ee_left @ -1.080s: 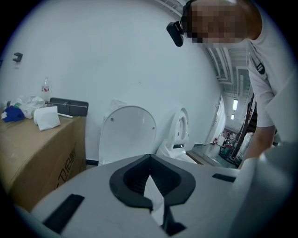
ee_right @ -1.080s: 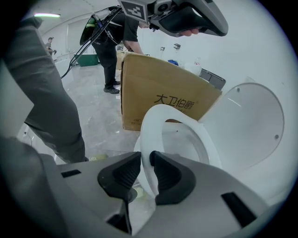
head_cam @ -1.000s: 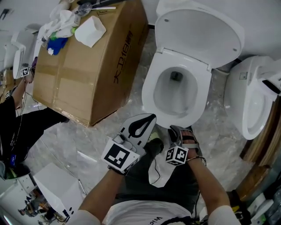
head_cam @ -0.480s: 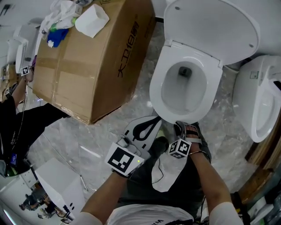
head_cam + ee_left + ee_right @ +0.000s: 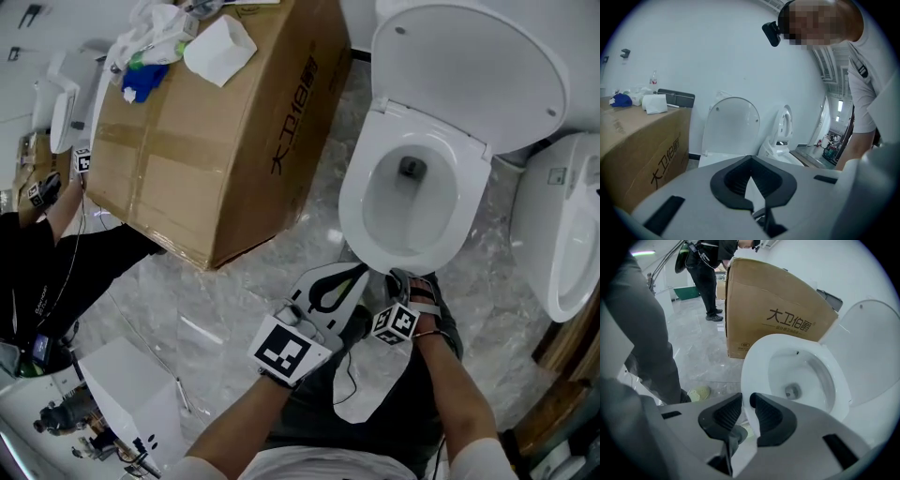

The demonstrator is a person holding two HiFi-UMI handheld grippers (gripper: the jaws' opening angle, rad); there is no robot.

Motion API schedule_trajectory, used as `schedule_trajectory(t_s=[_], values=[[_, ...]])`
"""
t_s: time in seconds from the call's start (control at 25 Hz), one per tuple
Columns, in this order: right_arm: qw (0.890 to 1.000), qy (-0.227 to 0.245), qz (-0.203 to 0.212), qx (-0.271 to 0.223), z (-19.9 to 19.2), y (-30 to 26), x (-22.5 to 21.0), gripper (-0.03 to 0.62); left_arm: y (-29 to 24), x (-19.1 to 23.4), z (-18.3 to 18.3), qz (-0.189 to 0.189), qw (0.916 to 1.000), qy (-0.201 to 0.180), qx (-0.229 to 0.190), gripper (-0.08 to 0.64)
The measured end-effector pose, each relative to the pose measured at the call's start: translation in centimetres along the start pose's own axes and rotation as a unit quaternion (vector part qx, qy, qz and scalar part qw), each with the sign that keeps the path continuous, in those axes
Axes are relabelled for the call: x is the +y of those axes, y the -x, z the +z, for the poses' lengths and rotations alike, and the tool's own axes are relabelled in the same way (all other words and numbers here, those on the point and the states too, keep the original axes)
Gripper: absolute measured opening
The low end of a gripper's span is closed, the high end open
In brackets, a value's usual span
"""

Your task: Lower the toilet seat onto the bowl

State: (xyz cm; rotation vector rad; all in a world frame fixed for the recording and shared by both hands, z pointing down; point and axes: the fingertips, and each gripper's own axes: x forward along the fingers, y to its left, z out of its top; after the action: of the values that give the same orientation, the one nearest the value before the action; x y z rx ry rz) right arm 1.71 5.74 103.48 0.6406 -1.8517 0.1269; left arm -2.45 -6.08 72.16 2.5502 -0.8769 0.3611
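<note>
The white toilet (image 5: 412, 202) stands ahead of me, and its lid (image 5: 478, 70) is raised upright against the back. A white ring lies flat around the bowl; I cannot tell seat from rim. My left gripper (image 5: 359, 270) hovers just before the bowl's front edge, shut on nothing. In the left gripper view, the left gripper (image 5: 751, 157) points at the raised lid (image 5: 731, 124). My right gripper (image 5: 394, 276) hangs beside it, touching nothing. In the right gripper view, the right gripper (image 5: 746, 398) shows a narrow gap between its tips, with the bowl (image 5: 797, 376) close ahead.
A large cardboard box (image 5: 216, 141) stands left of the toilet, with tissue (image 5: 217, 49) and clutter on top. A second toilet (image 5: 562, 225) is at the right. A person in black (image 5: 37, 253) stands at the left. A white box (image 5: 122, 384) lies at the lower left.
The head view has shifted, so the toilet and box sit further right in frame. Both grippers stay low before the bowl's front edge. Their jaws look unchanged.
</note>
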Motion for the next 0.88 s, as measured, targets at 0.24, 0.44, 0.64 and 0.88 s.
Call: schedule_trajectory(t_s=[0.24, 0.44, 0.64, 0.88], values=[[0.997, -0.075, -0.008, -0.005, 0.8, 3.3, -1.9, 0.091, 0.7, -1.5, 1.5, -0.009, 1.0, -0.003, 0.001, 0.009], [0.99, -0.13, -0.025, -0.044, 3.2, 9.5, -5.7, 0.06, 1.6, -2.9, 4.4, -0.009, 0.9999, 0.002, -0.007, 0.009], [0.982, -0.16, -0.062, -0.081, 6.4, 16.9, -10.6, 0.046, 2.4, -4.6, 8.8, -0.017, 0.9996, -0.004, -0.022, 0.009], [0.964, -0.218, -0.089, -0.12, 11.2, 26.4, -15.2, 0.031, 3.7, -7.0, 14.5, -0.037, 0.9989, -0.02, -0.02, 0.009]])
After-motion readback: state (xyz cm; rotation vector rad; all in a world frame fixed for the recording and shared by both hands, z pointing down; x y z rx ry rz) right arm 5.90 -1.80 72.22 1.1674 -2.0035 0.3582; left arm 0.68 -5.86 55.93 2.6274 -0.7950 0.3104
